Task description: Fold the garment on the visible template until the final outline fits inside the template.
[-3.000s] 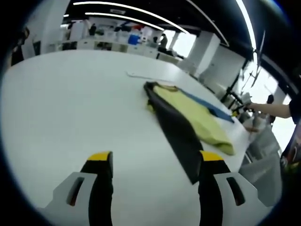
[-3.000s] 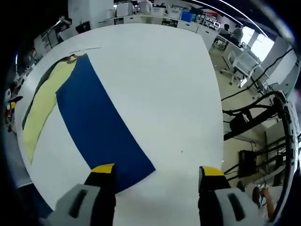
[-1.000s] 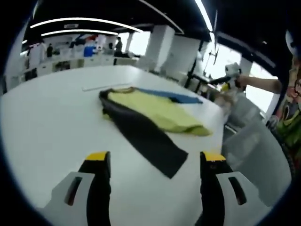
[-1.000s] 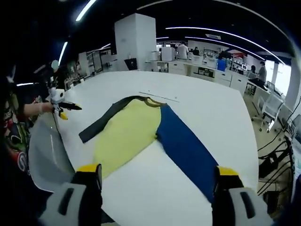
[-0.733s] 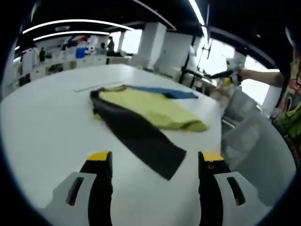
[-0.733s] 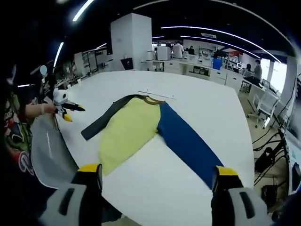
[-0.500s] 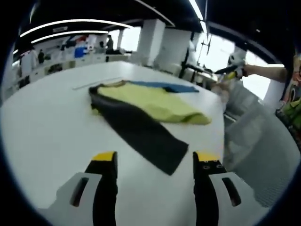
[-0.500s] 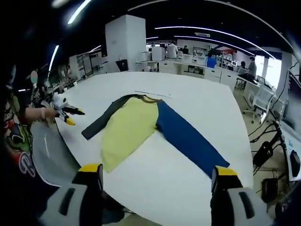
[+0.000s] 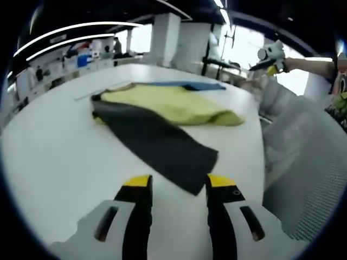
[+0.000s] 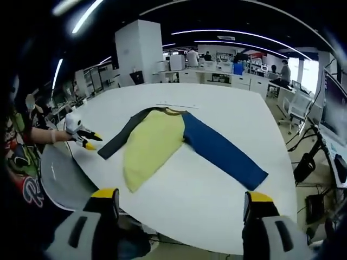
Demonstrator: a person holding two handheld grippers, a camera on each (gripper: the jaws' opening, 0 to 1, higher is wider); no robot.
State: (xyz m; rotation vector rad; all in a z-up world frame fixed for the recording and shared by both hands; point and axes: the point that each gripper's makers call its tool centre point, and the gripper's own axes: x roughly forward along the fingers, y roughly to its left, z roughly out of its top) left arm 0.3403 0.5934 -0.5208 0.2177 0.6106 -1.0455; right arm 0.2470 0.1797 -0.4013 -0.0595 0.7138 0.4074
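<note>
1. In the left gripper view, our left gripper [image 9: 176, 181] holds its jaws parted with nothing between them, though the gap has narrowed from half a second ago. The yellow tips now sit just at the cuff of the dark grey sleeve [image 9: 157, 146], nearer than before.
2. In the right gripper view, our right gripper [image 10: 181, 197] holds its jaws wide apart and empty, well back from the shirt beyond the table edge. It has pulled away over the last seconds, so the whole long-sleeved shirt [image 10: 157, 138] now sits in frame.
3. The shirt lies flat and spread on the white table [image 10: 227, 108]: yellow body [image 10: 149, 143] in the middle, dark grey sleeve on one side of it, blue sleeve [image 10: 222, 151] on the other. We cannot make out a template outline around the shirt; only a thin pale strip lies just past the collar.
4. We judge that no fold is made yet, and that the left gripper closing in on the grey cuff is the start of the first sleeve fold.
</note>
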